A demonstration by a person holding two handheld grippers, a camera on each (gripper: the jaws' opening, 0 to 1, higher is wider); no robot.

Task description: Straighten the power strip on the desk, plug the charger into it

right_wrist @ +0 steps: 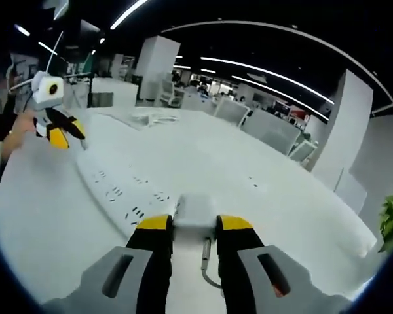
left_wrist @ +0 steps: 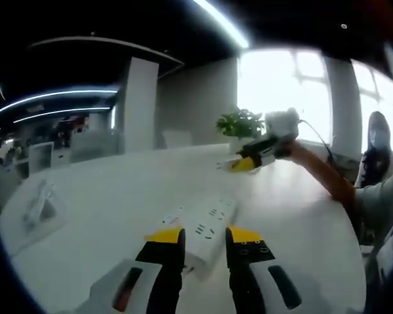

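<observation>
A white power strip [left_wrist: 209,226] lies flat on the white desk [left_wrist: 105,196] and runs away from me. Its near end sits between the wide-apart jaws of my left gripper [left_wrist: 204,235], which is open. In the right gripper view the strip [right_wrist: 118,186] stretches from lower centre toward the left gripper [right_wrist: 64,134], held by a hand at the far end. My right gripper [right_wrist: 195,224] is shut on a white charger [right_wrist: 195,210], whose cable [right_wrist: 206,261] hangs down between the jaws. The right gripper [left_wrist: 239,163] hovers above the desk beyond the strip's far end.
A clear bag with white items [left_wrist: 36,209] lies on the desk's left side. A potted plant [left_wrist: 241,123] stands at the far edge. A person [left_wrist: 380,157] sits at the right, one arm stretched over the desk. Office chairs [right_wrist: 275,131] line the far side.
</observation>
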